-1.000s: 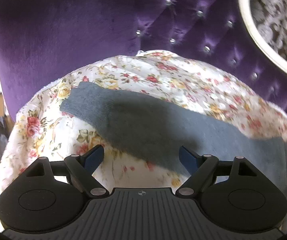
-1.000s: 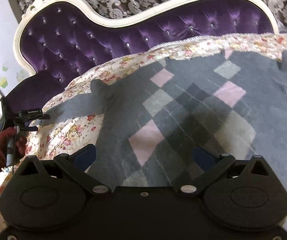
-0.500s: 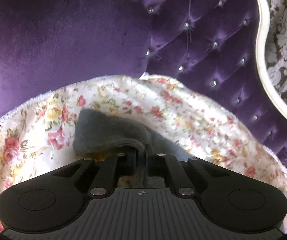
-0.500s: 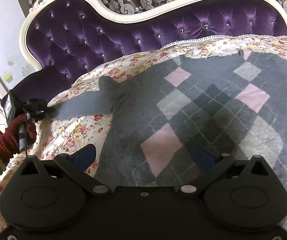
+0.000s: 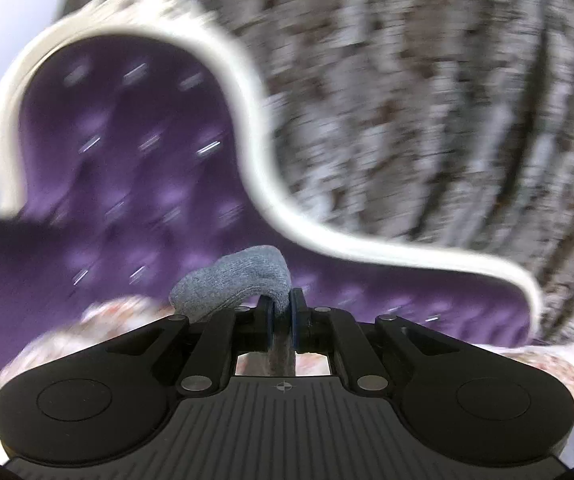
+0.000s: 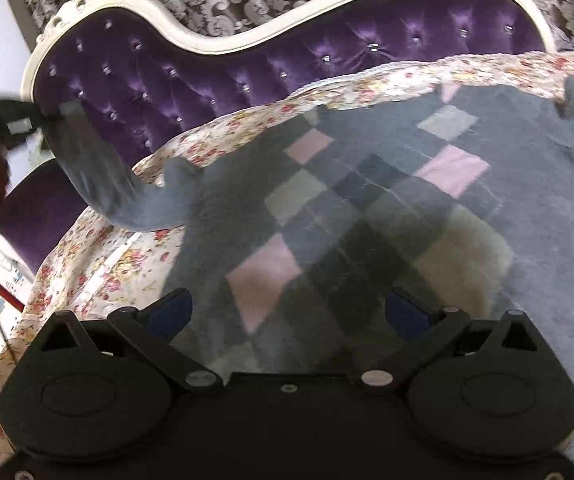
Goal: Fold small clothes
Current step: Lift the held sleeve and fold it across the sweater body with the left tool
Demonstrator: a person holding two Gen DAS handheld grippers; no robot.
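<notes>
Right wrist view is showing the sweater lying flat on the floral cover, its sleeve stretching up-left, cuff clamped in the left gripper; right gripper is hovering wide, empty.

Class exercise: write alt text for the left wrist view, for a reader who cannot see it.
The left gripper is shut on the grey sweater cuff, which bunches above the jaws. Behind, blurred, are a purple tufted sofa back with a white frame and patterned curtains.
</notes>
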